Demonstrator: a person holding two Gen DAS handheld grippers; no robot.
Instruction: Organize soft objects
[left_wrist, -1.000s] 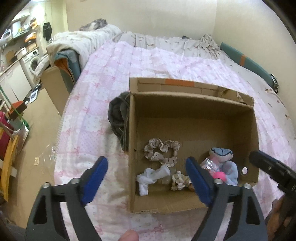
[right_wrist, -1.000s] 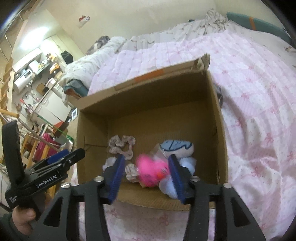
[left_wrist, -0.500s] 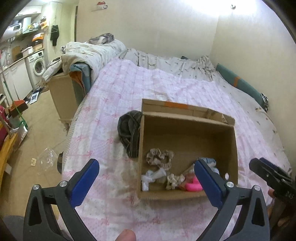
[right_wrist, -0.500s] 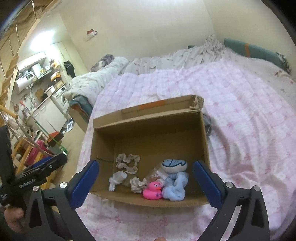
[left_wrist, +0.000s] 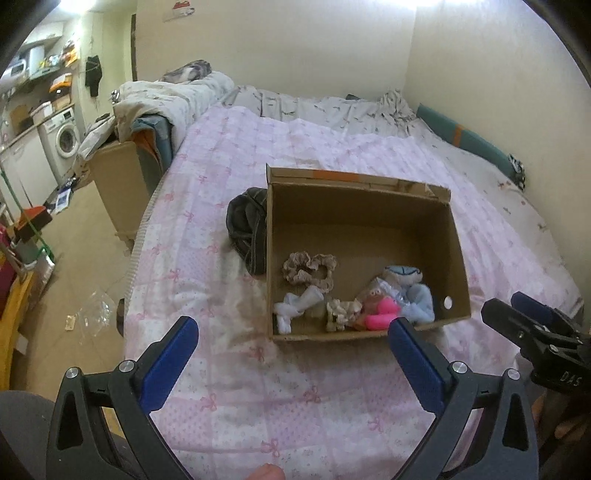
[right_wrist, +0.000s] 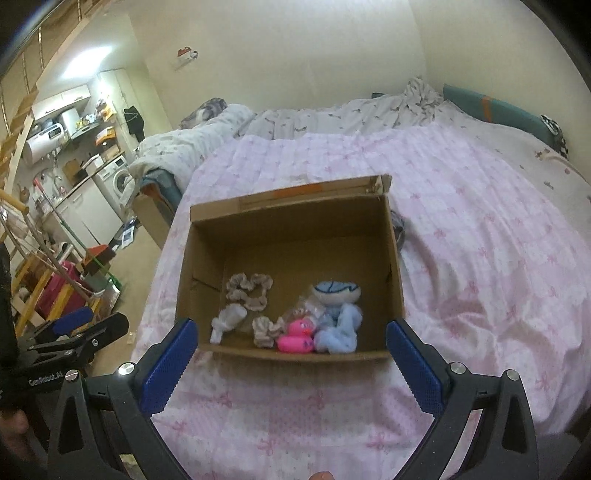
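Both grippers backing away from the cardboard box (right_wrist: 207, 284) since the earlier frames, which now sits smaller and further off in both wrist views. Left gripper (left_wrist: 291, 341) and right gripper (right_wrist: 291, 349) having just been opening, jaws now standing fully apart, nothing between either pair.

Pink rubber duck (right_wrist: 297, 336), earlier between the right jaws, now resting on the box floor at the near wall, touching the blue plush toy (right_wrist: 338, 314) on its right and a beige scrunchie (right_wrist: 265, 330) on its left. Also lying inside: a white sock (right_wrist: 227, 321) near the left corner and a larger beige scrunchie (right_wrist: 249, 291) further in.

Reading this as a completed drop (release confirmed, both tools empty). Dark cloth bundle (left_wrist: 246, 229) remaining outside, pressed against the box's left wall on the pink bedspread (left_wrist: 295, 398); possibly the next item, though that is judgement only.

Duck sitting upright, beak facing the camera and slightly left in the right wrist view. Box lying with its long axis running left to right, open side up, rear flap standing at the far edge.
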